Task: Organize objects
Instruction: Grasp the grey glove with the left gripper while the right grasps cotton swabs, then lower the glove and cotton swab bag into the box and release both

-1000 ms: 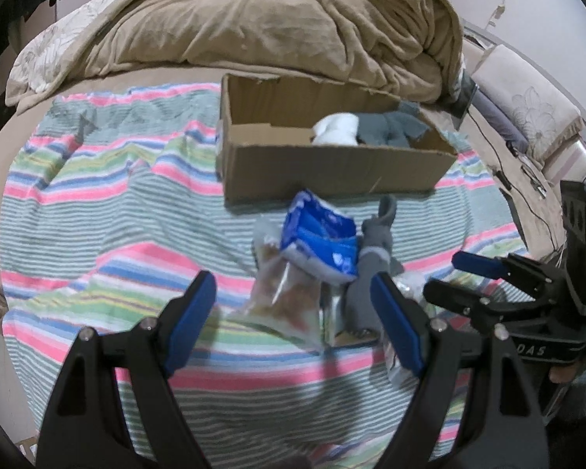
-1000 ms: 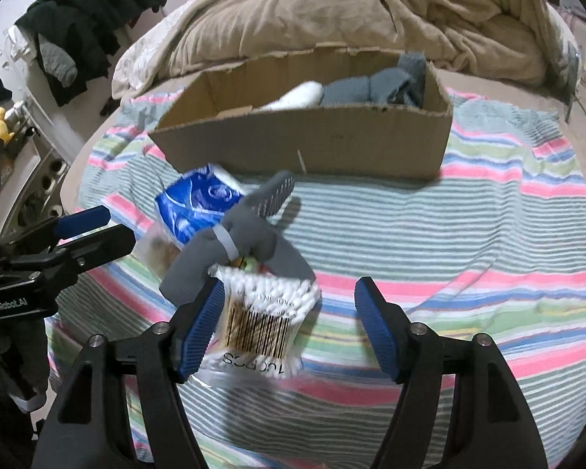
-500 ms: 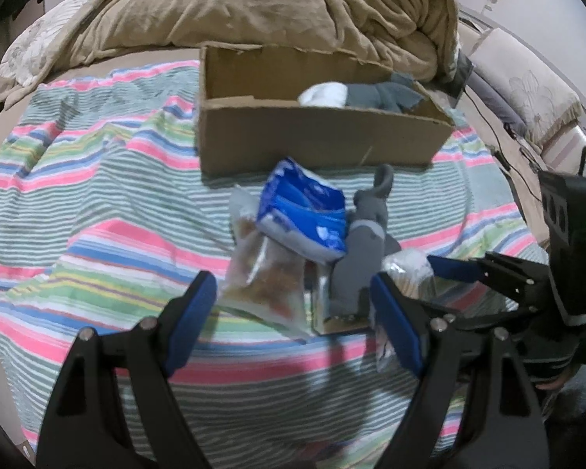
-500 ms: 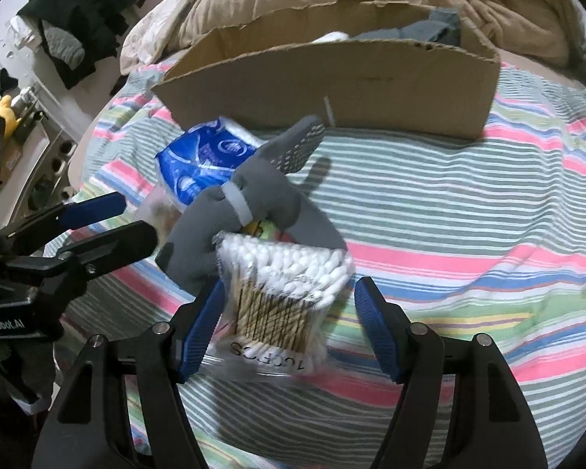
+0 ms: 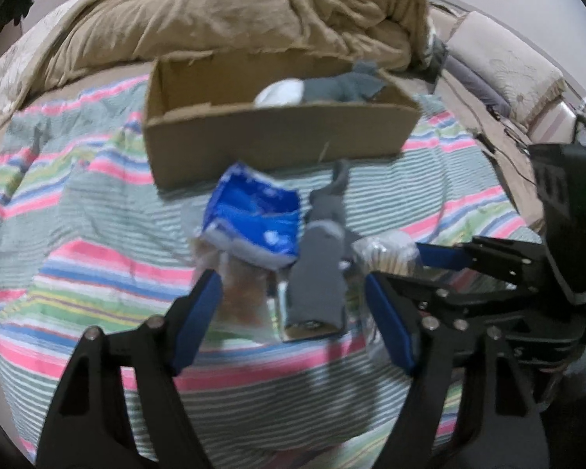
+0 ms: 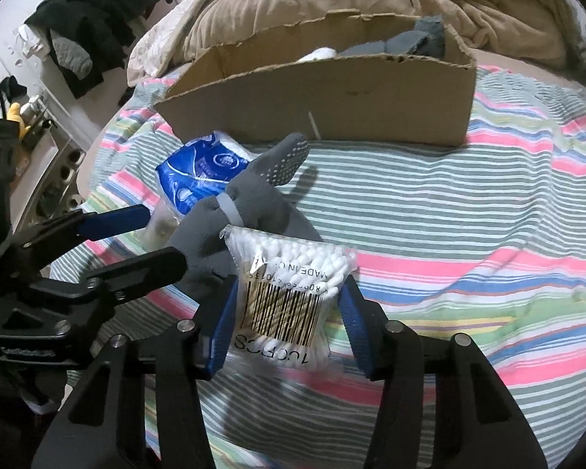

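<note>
Right hand-held gripper [image 6: 289,320] clamped on cotton swab bag [image 6: 289,297]; left hand-held gripper [image 5: 293,320] wide open, empty.

Swab bag sits between the right fingers, near edge of the striped blanket [image 6: 468,215] on the bed, touching the grey sock [image 6: 250,211] on its left. Blue tissue pack [image 5: 254,219] lies left of the sock, partly over a clear snack bag [image 5: 238,293]. Left gripper's fingers straddle the near ends of snack bag and sock, contact unclear. Cardboard box [image 5: 277,136] sits farther back, holding grey socks [image 5: 343,86] and a white item [image 5: 279,93]. Tan duvet [image 5: 234,11] bunched behind the box.
</note>
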The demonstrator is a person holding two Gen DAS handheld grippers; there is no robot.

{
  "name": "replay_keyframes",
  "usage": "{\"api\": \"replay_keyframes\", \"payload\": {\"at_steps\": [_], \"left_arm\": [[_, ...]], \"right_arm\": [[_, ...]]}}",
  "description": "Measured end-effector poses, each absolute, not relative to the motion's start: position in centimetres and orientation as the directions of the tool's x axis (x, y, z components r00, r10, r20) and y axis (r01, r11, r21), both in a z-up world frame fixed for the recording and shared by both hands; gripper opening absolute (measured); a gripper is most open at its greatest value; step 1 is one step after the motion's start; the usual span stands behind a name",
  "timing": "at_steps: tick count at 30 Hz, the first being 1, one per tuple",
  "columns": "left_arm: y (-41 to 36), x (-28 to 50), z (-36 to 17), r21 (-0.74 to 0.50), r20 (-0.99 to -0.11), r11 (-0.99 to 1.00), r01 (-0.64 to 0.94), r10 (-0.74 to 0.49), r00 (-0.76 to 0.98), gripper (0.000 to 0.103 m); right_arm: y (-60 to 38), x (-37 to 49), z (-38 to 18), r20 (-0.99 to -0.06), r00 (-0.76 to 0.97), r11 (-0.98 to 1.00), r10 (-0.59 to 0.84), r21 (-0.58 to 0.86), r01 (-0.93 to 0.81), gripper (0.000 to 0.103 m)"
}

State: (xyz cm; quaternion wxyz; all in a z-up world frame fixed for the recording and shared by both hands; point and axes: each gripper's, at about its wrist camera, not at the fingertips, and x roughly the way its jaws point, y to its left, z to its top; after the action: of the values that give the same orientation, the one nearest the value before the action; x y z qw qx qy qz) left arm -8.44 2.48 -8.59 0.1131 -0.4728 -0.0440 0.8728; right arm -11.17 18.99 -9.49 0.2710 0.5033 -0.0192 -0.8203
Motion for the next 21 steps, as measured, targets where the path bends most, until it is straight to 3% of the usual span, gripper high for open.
{"api": "replay_keyframes", "payload": {"at_steps": [2, 5, 18, 21], "left_arm": [[3.0, -8.3, -8.1, -0.174, -0.81, -0.969, -0.174, 0.241, -0.534, 0.076], [3.8, -8.5, -8.2, -0.164, -0.817, -0.967, -0.194, 0.244, -0.522, 0.062], [4.7, -9.5, -11.0, -0.228, -0.839, -0.95, -0.211, 0.302, -0.453, 0.026], [4.6, -9.4, -10.6, -0.237, -0.829, -0.947, -0.216, 0.313, -0.463, 0.024]], "right_arm": [[19.3, -11.2, -9.3, -0.809, -0.358, -0.854, -0.467, 0.307, 0.42, 0.053], [19.7, -11.3, -8.9, -0.8, -0.376, -0.857, -0.468, 0.308, 0.413, 0.052], [21.2, -11.1, -7.9, -0.779, -0.419, -0.868, -0.467, 0.312, 0.387, 0.049], [21.1, -11.1, -7.7, -0.778, -0.425, -0.871, -0.462, 0.306, 0.385, 0.048]]}}
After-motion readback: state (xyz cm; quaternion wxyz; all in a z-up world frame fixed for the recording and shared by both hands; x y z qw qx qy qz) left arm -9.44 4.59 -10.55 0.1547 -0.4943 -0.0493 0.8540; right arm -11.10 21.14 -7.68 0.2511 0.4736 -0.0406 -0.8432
